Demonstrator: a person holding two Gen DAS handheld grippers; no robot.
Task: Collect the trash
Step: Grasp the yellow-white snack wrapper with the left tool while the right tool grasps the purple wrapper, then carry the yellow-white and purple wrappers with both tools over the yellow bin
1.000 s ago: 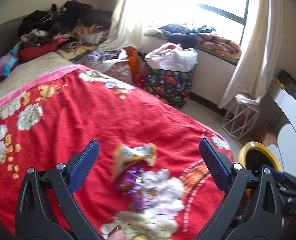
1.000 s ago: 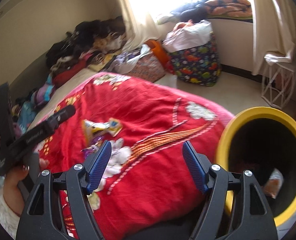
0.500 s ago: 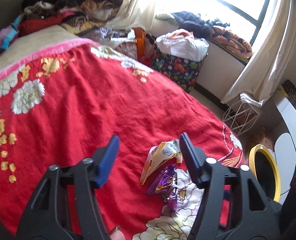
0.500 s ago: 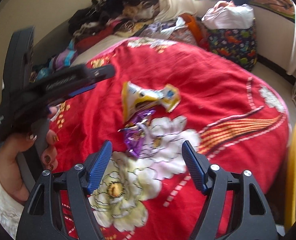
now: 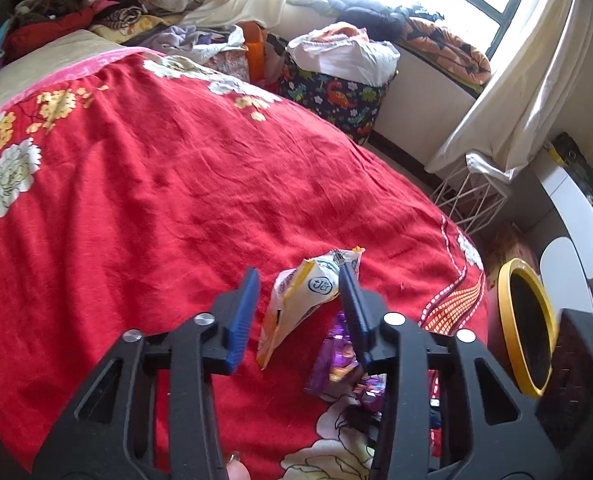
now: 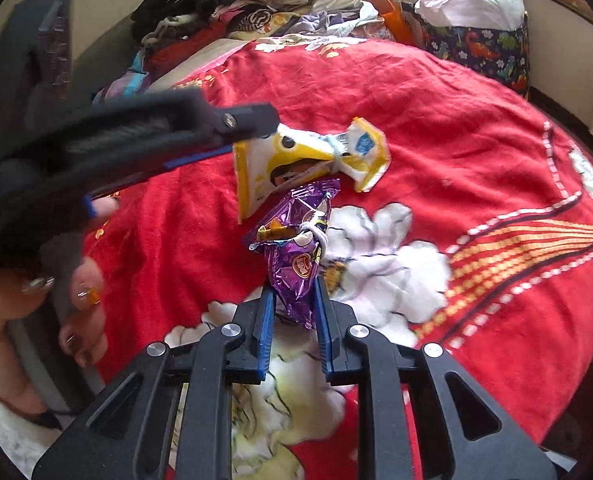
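On the red flowered bedspread [image 5: 144, 184], near its corner beside the yellow-rimmed round bin [image 5: 528, 320], lie two crumpled wrappers touching each other. The left gripper [image 5: 296, 312] is closing around the white-and-yellow plastic snack wrapper [image 5: 300, 300], one pad touching, the other apart. The right gripper [image 6: 294, 320] is closing, pads pressing the purple foil wrapper [image 6: 300, 256] at its lower tip.

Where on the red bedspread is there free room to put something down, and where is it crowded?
The red bedspread is bare across its wide middle, between the clothes pile at the head and the yellow wrapper. It is crowded at the near corner: both grippers are closing there, the left gripper around the yellow wrapper, the right gripper around the purple wrapper.
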